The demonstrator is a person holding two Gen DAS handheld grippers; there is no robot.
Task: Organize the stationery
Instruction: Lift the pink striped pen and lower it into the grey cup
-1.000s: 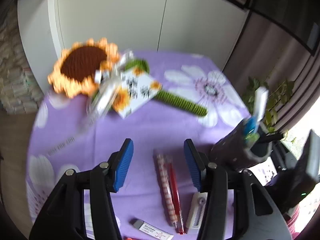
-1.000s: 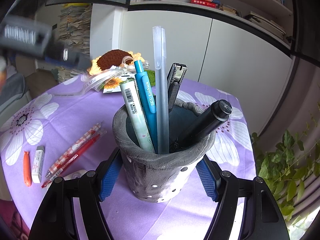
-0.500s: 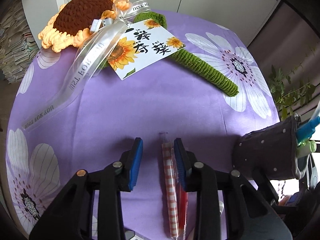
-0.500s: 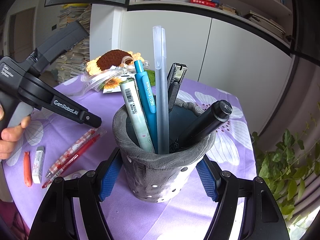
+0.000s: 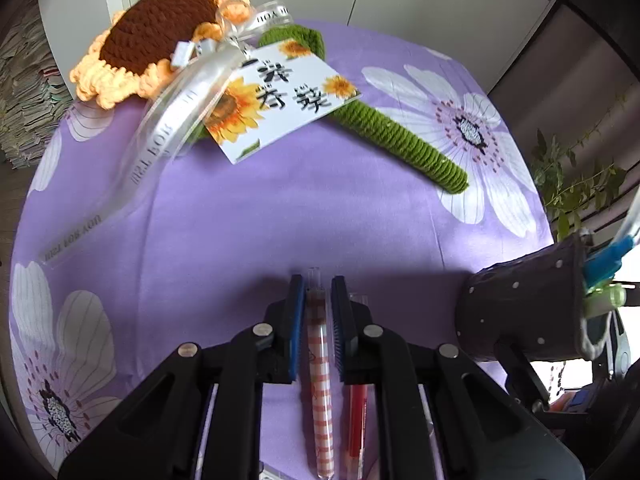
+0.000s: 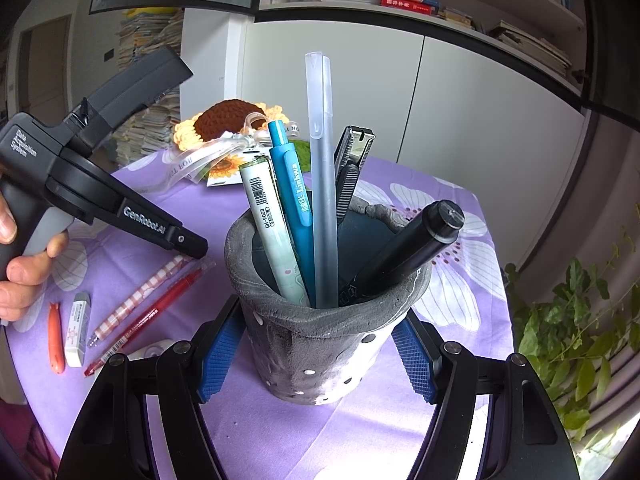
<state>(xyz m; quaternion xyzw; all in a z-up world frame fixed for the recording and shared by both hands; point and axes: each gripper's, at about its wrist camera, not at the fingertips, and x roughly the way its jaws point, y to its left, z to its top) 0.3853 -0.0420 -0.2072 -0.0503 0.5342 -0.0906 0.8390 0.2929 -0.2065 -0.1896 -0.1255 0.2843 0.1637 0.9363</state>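
the grey pen holder (image 6: 328,320) is the landmark here: it stands upright on the purple flowered tablecloth (image 5: 248,216), clamped between the blue pads of the right gripper (image 6: 316,354), which is closed on its walls and keeps it steady with several pens and a clip already standing inside. to the left of the holder, just beside it, the checked pen (image 5: 320,364) lies flat on the cloth, and the left gripper (image 5: 317,320) has its narrow jaws drawn in on the pen's upper barrel, pads pressing on either side, so it reads as held though not yet raised. the pen's long axis runs straight along the gripper's own fingers, tip end away toward the crocheted sunflower (image 5: 160,36), tail end back under the gripper. a red pen (image 5: 356,420) lies parallel and touching or nearly touching on the holder's side, so the outer finger sits between the two. the left hand is plainly the nearer one and the right is occupied. the coming move likely turns on this: the pen lies level while the holder's mouth opens upward, so the pen must be lifted and swung to upright before crossing right to the rim. farther left from the holder rest an eraser (image 6: 77,330) and an orange pen-like thing (image 6: 56,338), still loose.
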